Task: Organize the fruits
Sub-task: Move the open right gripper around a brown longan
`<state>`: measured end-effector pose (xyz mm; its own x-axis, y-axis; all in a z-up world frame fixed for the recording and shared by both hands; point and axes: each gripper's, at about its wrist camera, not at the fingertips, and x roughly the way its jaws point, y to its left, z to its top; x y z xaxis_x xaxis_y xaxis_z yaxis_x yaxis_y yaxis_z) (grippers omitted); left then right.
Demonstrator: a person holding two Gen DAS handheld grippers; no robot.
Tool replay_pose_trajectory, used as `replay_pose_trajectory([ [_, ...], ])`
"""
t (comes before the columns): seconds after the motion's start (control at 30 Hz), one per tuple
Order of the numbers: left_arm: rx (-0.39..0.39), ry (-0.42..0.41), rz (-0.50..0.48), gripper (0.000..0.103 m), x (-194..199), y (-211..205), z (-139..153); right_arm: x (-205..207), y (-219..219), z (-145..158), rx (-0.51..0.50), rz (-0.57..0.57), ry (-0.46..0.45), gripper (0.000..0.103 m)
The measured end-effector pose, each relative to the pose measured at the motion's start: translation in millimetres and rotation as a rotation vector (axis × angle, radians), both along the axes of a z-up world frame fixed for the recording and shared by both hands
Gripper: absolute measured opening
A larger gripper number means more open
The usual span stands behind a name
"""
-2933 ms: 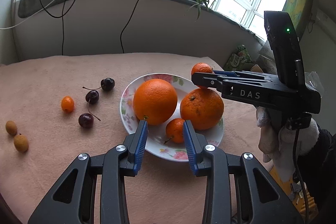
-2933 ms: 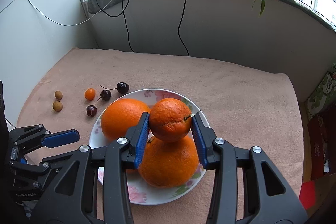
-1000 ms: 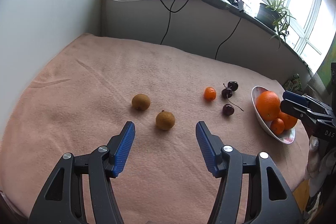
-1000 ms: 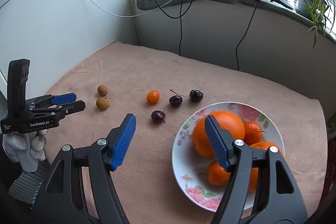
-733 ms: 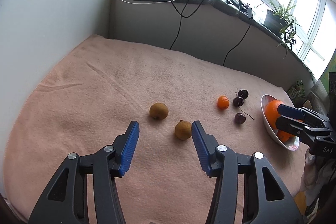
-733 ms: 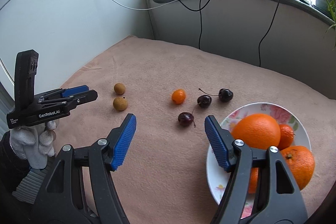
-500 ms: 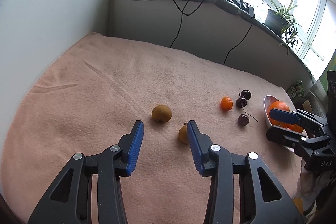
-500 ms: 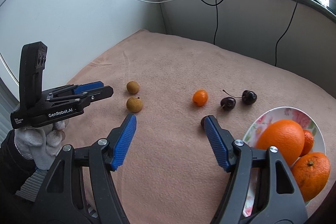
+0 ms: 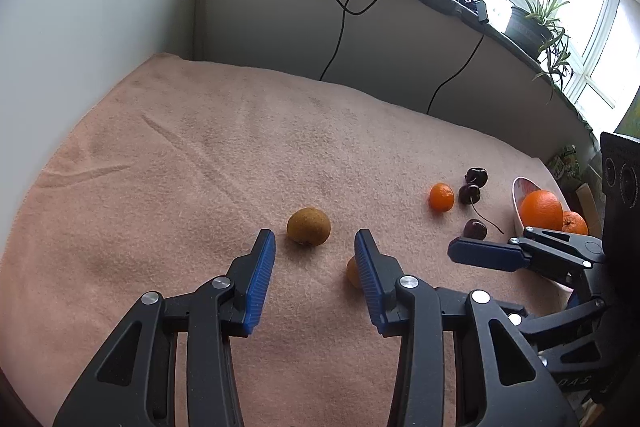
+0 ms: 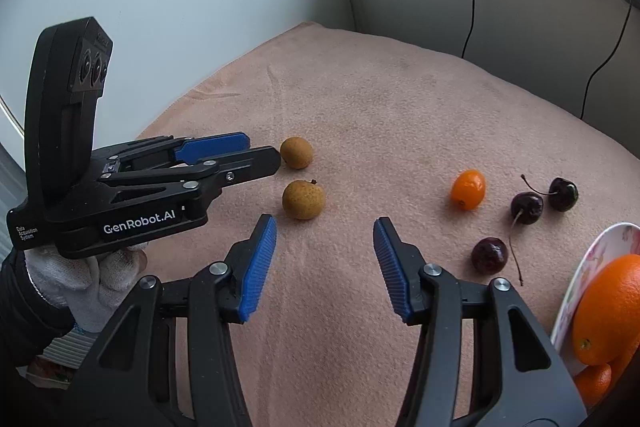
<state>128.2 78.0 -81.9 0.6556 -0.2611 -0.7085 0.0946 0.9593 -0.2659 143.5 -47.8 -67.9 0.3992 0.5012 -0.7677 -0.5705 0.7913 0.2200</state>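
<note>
Two brown longans lie on the pink cloth. The far longan [image 9: 309, 226] [image 10: 296, 153] sits just ahead of my left gripper [image 9: 314, 247] [image 10: 260, 151], whose jaws are closing with nothing pressed between them. The near longan [image 10: 303, 199] [image 9: 351, 271] is half hidden behind the left gripper's right finger. It lies just beyond my right gripper [image 10: 324, 227] [image 9: 460, 250], whose jaws are also closing and empty. To the right are a kumquat [image 10: 468, 189] [image 9: 441, 197], three dark cherries [image 10: 489, 255] [image 9: 475, 229], and a flowered plate [image 10: 588, 267] [image 9: 518, 193] holding oranges [image 10: 608, 307] [image 9: 541, 205].
A white wall runs along the left of the cloth and a grey ledge with cables [image 9: 340, 27] along the back. A potted plant [image 9: 536, 27] stands on the sill. A white-gloved hand [image 10: 92, 279] holds the left gripper. Bare cloth lies behind the fruit.
Both grippers moved toward the two longans and narrowed their jaws. The right gripper swung left, away from the plate. No fruit moved.
</note>
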Motion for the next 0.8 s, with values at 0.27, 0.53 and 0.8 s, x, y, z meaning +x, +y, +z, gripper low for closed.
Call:
replay_pose_trajectory([
  [0.27,-0.007,0.01,-0.011,0.034,9,1,-5,8,17,-13,0.0,0.032,0.031,0.043],
  [0.53,-0.008,0.022,-0.016,0.033,15,1,-10,15,28,-20,-0.01,0.037,0.038,0.038],
  [0.8,-0.015,0.035,-0.012,0.029,21,1,-15,19,35,-22,-0.02,0.04,0.037,0.037],
])
